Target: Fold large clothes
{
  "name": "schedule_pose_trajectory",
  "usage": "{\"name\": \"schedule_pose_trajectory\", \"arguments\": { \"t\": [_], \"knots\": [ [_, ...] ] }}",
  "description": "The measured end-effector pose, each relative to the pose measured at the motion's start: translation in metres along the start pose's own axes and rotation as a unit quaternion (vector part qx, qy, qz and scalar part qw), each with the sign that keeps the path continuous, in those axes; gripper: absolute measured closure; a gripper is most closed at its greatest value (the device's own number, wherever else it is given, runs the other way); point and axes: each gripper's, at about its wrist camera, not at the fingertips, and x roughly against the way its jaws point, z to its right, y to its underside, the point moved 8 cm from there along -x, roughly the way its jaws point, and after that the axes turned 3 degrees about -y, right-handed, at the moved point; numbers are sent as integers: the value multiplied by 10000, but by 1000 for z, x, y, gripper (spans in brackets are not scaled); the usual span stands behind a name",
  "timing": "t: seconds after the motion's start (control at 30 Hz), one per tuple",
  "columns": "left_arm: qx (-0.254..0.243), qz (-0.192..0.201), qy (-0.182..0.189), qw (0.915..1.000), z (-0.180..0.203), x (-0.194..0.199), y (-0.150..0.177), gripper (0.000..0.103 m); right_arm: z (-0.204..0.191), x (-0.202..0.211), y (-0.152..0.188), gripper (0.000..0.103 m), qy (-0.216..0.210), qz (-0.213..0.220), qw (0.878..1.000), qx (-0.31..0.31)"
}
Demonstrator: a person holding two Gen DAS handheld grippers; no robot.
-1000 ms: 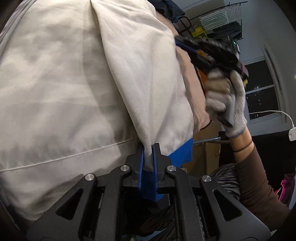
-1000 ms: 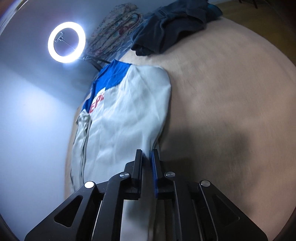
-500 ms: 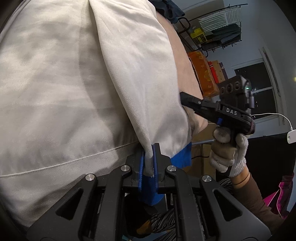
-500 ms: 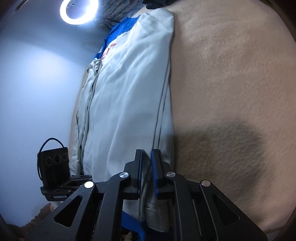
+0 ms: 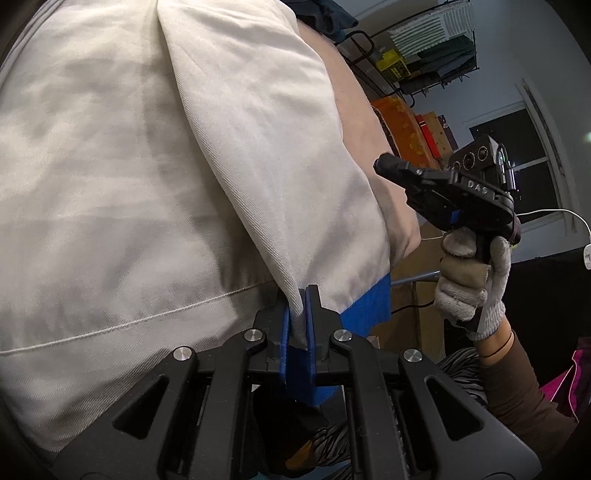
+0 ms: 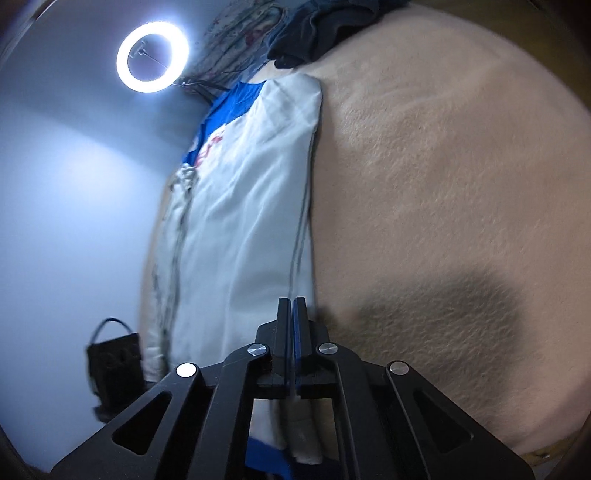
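Fabric of the jacket [image 5: 155, 192] stays clamped in the left claw [image 5: 298, 317], while the right claw [image 6: 293, 321] has just shut on its near edge, so the next fold can probably start.

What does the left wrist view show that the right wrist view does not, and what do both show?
Only the left wrist view: the left tongs shut on the cream-and-blue garment, a gloved hand, a wire shelf, a window. Only the right wrist view: a ring light, dark clothes, red lettering on the garment. Both: that garment, the beige cover, the shut right tongs.
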Motion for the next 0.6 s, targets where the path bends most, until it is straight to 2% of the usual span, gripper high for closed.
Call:
{"name": "schedule_pose_trajectory", "arguments": {
  "t": [0.1,0.3,0.33,0.37,0.43,0.53,0.6],
  "knots": [
    [24,-17,15,10000,2,1,-1,98,0,-6,-1,86,-202,-49,9998,-44],
    [12,-5,-17,10000,11,-3,-6,98,-9,-34,14,85,-376,-508,9980,-10],
    [15,-6,-19,10000,11,-4,-6,98,-10,-36,15,86,-283,-550,9981,74],
    [22,-3,-20,10000,12,-5,-7,98,-10,-38,17,100,-112,-545,9982,212],
    [13,18,-22,10000,14,-5,-6,98,-16,-33,16,101,141,-345,9983,437],
    [-108,11,-36,9999,18,-7,-5,98,-36,-17,14,101,294,-26,9967,762],
    [-151,-8,-122,9998,17,-10,-4,98,-31,-8,16,101,692,-10,9930,956]
  ]
}}
